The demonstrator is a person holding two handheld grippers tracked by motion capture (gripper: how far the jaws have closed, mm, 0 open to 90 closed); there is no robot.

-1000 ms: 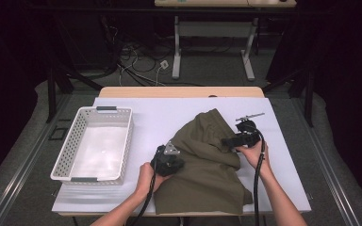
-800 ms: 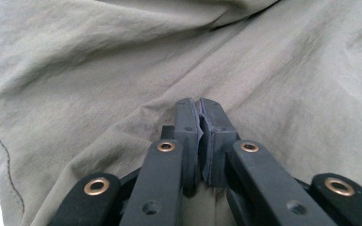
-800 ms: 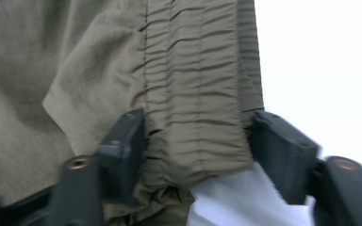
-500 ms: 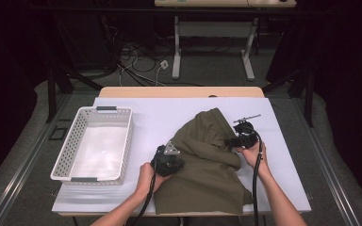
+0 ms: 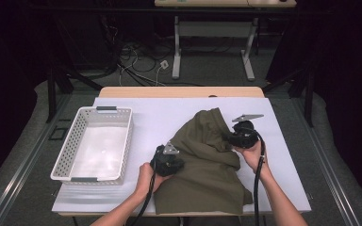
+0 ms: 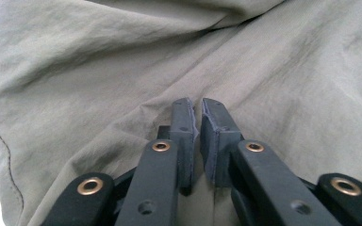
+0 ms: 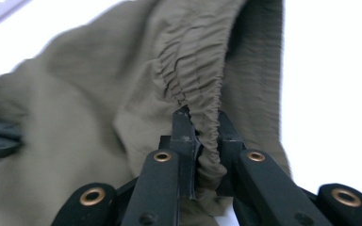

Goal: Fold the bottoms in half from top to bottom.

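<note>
the olive garment [image 5: 202, 162] lay crumpled on the right half of the white tabletop [image 5: 169, 113], its lower part spread flat toward the near edge and its upper part bunched in a ridge. the white basket [image 5: 82, 176] stood well apart to the left with nothing in it.

the right gripper [image 5: 233, 137] had just been closing, and in the right gripper view its jaws pinched the gathered elastic band [image 7: 202, 89] of the garment, the cloth wedged between the pads and running up out of them. the left gripper [image 5: 173, 164] rested on the garment's left side; in the left gripper view its jaws stood almost pressed together with a thin slit between the pads, and the fabric [image 6: 264, 66] lay under and ahead of them. whether a fold of cloth was caught at the tips could not be told from that angle.

the step in hand looked like drawing the band across to fold or straighten the garment. to do it well, the right grip probably wanted to stay deep on the elastic, since a shallow bite on ruched cloth slips. the left gripper likely served as an anchor, so it should have pressed or held firm while the right one pulled low and evenly, keeping the cloth taut without dragging the whole piece across the tabletop.
</note>
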